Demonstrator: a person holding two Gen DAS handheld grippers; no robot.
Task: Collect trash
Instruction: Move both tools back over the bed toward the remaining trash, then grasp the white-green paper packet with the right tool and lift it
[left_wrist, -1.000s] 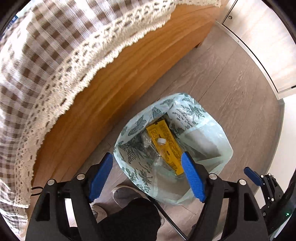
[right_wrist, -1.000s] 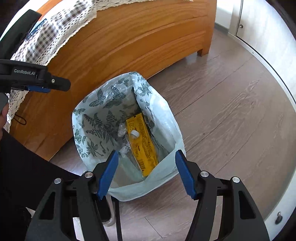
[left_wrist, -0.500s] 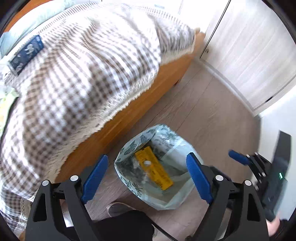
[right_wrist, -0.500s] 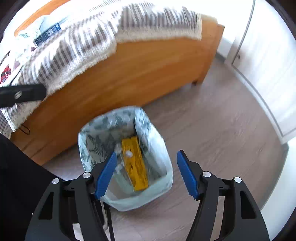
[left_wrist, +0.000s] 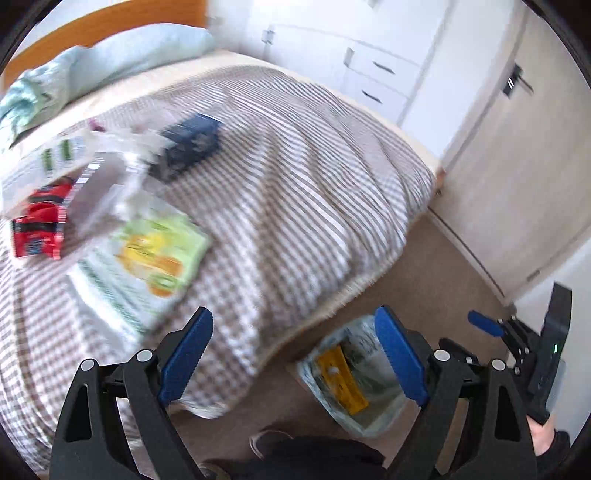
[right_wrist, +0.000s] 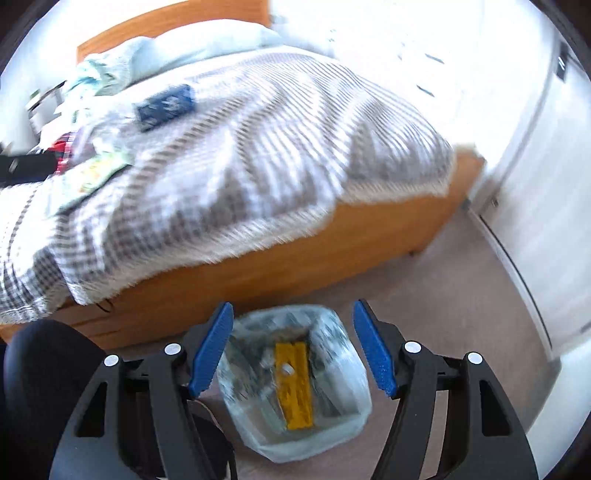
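A leaf-printed trash bag (right_wrist: 295, 384) stands open on the floor beside the bed, with a yellow carton (right_wrist: 293, 384) inside; it also shows in the left wrist view (left_wrist: 354, 380). Trash lies on the checked bedspread (left_wrist: 280, 192): a green-and-yellow packet (left_wrist: 147, 258), a red wrapper (left_wrist: 37, 225), a clear wrapper (left_wrist: 107, 173) and a dark blue packet (left_wrist: 188, 146). My left gripper (left_wrist: 291, 354) is open and empty above the bed's edge. My right gripper (right_wrist: 291, 347) is open and empty above the bag; it also shows at the left view's right edge (left_wrist: 517, 343).
The wooden bed frame (right_wrist: 295, 258) runs beside the bag. Pale blue pillows (left_wrist: 122, 55) lie at the headboard. White drawers (left_wrist: 376, 77) and wardrobe doors (left_wrist: 517, 166) line the far wall. My shoe (left_wrist: 269, 441) and dark trouser leg are near the bag.
Both grippers have risen and tilted up from the trash bag toward the bed top. The bag now looks smaller and lower, and the trash on the bedspread has come into view.
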